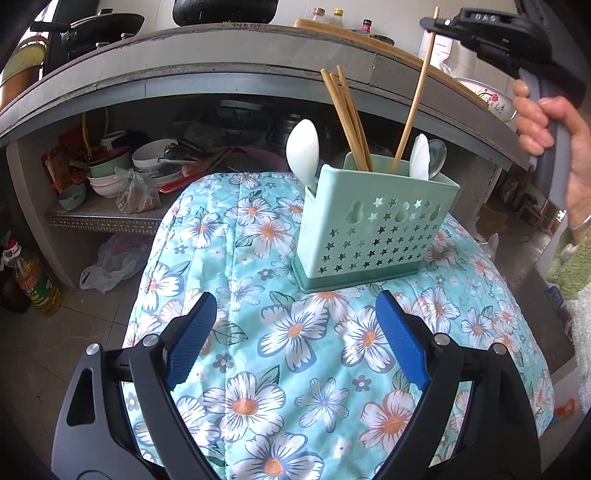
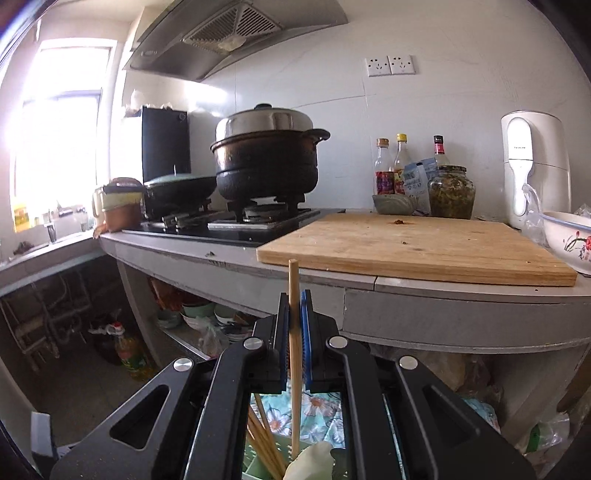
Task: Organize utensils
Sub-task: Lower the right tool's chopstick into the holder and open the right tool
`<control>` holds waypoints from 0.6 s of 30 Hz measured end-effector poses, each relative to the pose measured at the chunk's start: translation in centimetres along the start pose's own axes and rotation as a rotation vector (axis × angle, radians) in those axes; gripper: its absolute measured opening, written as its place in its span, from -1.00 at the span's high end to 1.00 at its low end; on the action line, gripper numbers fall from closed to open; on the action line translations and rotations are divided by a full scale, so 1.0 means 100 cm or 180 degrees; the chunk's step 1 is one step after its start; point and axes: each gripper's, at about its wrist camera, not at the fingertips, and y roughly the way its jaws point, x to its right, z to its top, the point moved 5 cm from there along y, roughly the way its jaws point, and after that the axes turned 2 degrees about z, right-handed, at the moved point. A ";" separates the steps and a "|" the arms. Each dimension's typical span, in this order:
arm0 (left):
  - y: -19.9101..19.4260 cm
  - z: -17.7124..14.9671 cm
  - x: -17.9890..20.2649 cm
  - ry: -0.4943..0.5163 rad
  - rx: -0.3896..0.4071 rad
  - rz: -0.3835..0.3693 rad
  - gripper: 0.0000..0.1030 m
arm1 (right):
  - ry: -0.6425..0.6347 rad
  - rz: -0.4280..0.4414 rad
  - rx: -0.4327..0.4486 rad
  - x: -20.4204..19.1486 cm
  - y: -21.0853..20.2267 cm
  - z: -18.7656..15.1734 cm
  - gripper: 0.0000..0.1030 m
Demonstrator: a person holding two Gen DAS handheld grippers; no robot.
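A mint-green utensil holder (image 1: 373, 229) with star-shaped holes stands on a floral quilted cloth (image 1: 295, 369). In it are several wooden chopsticks (image 1: 347, 114), two white spoons (image 1: 303, 147) and a metal spoon (image 1: 437, 151). My right gripper (image 2: 294, 306) is shut on the upper end of one more chopstick (image 1: 412, 103), which slants down with its lower end inside the holder. In the left wrist view that right gripper (image 1: 430, 24) is at the top right, above the holder. My left gripper (image 1: 295, 297) hovers low over the cloth just in front of the holder, open with nothing between its blue pads (image 1: 192, 343).
A grey counter (image 2: 443, 306) runs behind the holder, bearing a wooden cutting board (image 2: 417, 243), a black pot (image 2: 266, 162) on the stove and a floral bowl (image 2: 569, 236). The shelf beneath holds stacked bowls (image 1: 147, 158). An oil bottle (image 1: 37, 284) stands on the floor at the left.
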 end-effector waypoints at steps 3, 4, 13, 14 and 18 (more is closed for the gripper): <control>0.002 0.000 -0.002 -0.0014 -0.0005 -0.0005 -0.63 | -0.0217 -0.0069 -0.0152 -0.006 0.015 -0.019 0.88; 0.002 0.000 -0.003 -0.0020 -0.0001 -0.0005 -0.63 | -0.0301 -0.0079 -0.0236 -0.009 0.019 -0.027 0.88; -0.003 0.000 -0.001 -0.0022 -0.0001 0.0009 -0.63 | -0.0349 -0.0076 -0.0371 -0.015 -0.007 -0.048 0.34; -0.003 0.000 -0.001 -0.0023 -0.0002 0.0009 -0.63 | -0.0292 -0.0066 -0.0339 -0.014 -0.018 -0.048 0.33; -0.010 -0.001 0.006 -0.0024 -0.0017 0.0031 -0.66 | -0.0012 -0.0013 -0.0245 -0.006 -0.059 -0.049 0.22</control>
